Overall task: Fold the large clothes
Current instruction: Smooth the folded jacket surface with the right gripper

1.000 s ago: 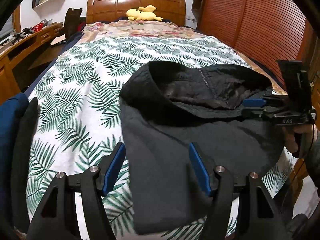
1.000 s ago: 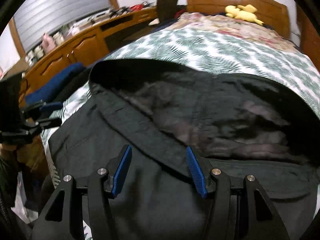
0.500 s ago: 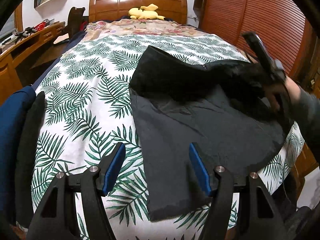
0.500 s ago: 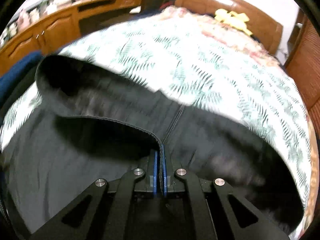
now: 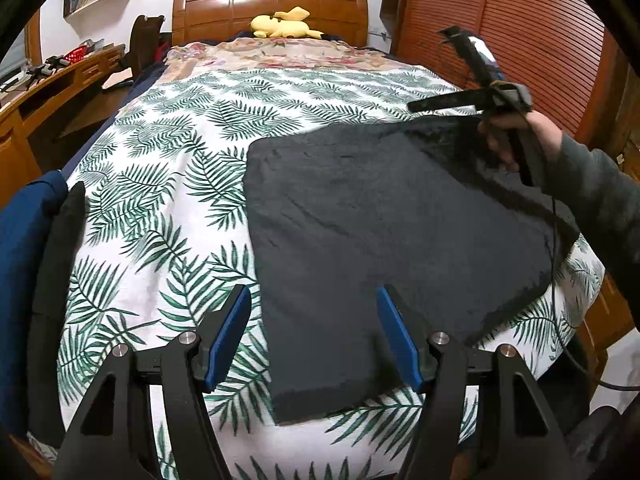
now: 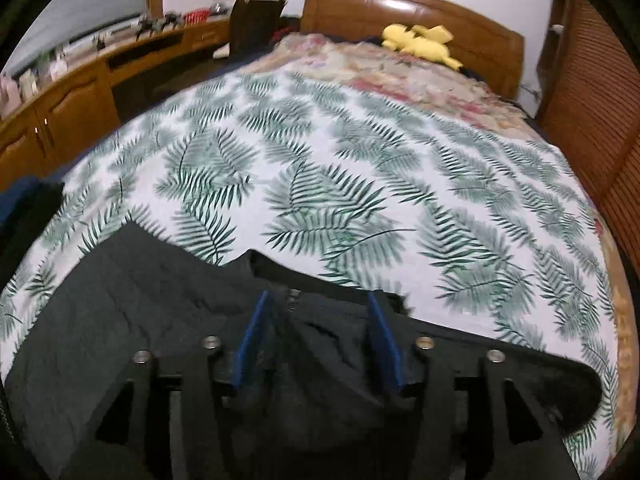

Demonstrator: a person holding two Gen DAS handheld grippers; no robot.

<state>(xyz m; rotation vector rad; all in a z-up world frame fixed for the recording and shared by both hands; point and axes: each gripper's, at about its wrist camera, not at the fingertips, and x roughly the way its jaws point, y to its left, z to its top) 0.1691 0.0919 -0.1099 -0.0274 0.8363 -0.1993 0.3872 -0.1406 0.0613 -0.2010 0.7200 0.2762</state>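
Observation:
A large dark garment (image 5: pixel 380 216) lies flat on the palm-leaf bedspread (image 5: pixel 168 184), its near edge hanging over the foot of the bed. My left gripper (image 5: pixel 313 296) hovers open above that near edge, with nothing pinched. In the right wrist view the garment's far edge (image 6: pixel 140 312) with a zip pull (image 6: pixel 294 294) lies under my right gripper (image 6: pixel 318 298). Its jaws are opening, and the blue pads stand apart with loose cloth below them. A person's hand (image 5: pixel 516 136) holds that gripper above the garment's far right corner.
A yellow plush toy (image 5: pixel 282 26) rests by the wooden headboard (image 5: pixel 268 4). A wooden desk (image 5: pixel 48 88) runs along the left and a slatted wardrobe (image 5: pixel 540 40) stands on the right. Blue and black cloth (image 5: pixel 28 240) hangs at the bed's left foot.
The right gripper shut on the garment's raised upper edge, carried it toward the headboard so the cloth lies flat, then opened. The left gripper stayed put and open.

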